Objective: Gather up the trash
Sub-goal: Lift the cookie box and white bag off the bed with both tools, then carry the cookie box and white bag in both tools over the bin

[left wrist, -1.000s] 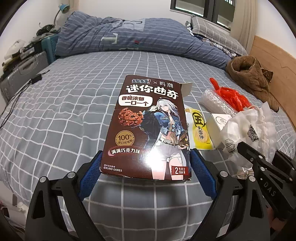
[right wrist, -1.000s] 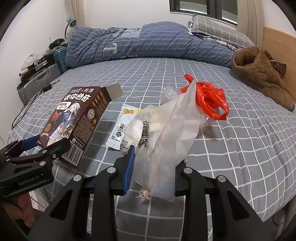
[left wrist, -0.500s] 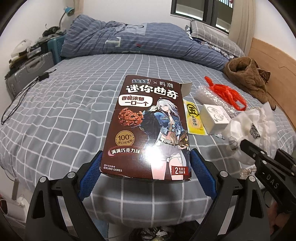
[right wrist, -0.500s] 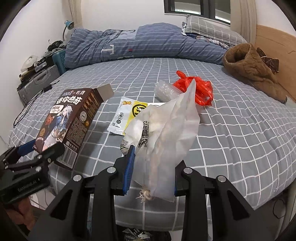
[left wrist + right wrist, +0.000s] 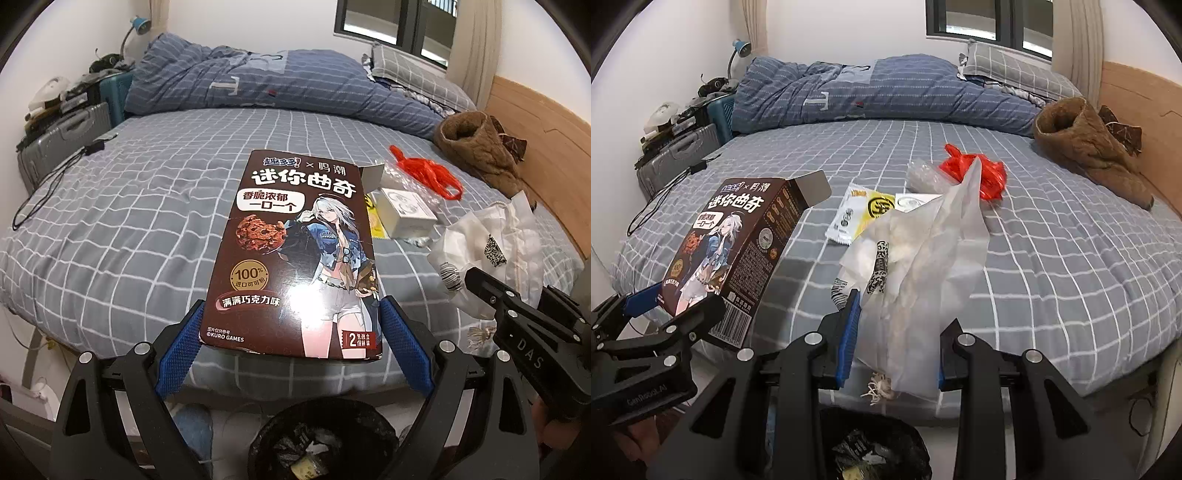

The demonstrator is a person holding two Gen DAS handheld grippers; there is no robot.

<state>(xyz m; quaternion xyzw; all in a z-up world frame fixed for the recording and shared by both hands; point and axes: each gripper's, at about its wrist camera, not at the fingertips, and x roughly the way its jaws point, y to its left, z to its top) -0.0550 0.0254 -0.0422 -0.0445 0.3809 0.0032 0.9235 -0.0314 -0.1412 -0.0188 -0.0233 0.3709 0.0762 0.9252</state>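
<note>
My left gripper (image 5: 291, 306) is shut on a brown cookie box (image 5: 295, 251), its blue pads pressing the box's two long sides near the bottom end; the top flap is open. A crumpled white plastic bag (image 5: 931, 251) stands up between the pads of my right gripper (image 5: 905, 314), which is shut on it. Both loads hang past the bed's front edge, above a black-lined trash bin (image 5: 369, 413) on the floor. On the checked sheet lie a red plastic bag (image 5: 986, 173), a yellow-and-white wrapper (image 5: 860, 214), clear bubble wrap (image 5: 923, 173) and a small white box (image 5: 406, 212).
A brown jacket (image 5: 1089, 147) lies by the wooden headboard at the right. A blue striped duvet (image 5: 886, 92) is bunched along the far side of the bed. A grey suitcase (image 5: 59, 144) stands at the left, and a black cable (image 5: 48, 184) trails over the sheet.
Both grippers have drawn back from the bed with the box and the bag still held. The bed's front edge and the trash bin have come into view below them.
</note>
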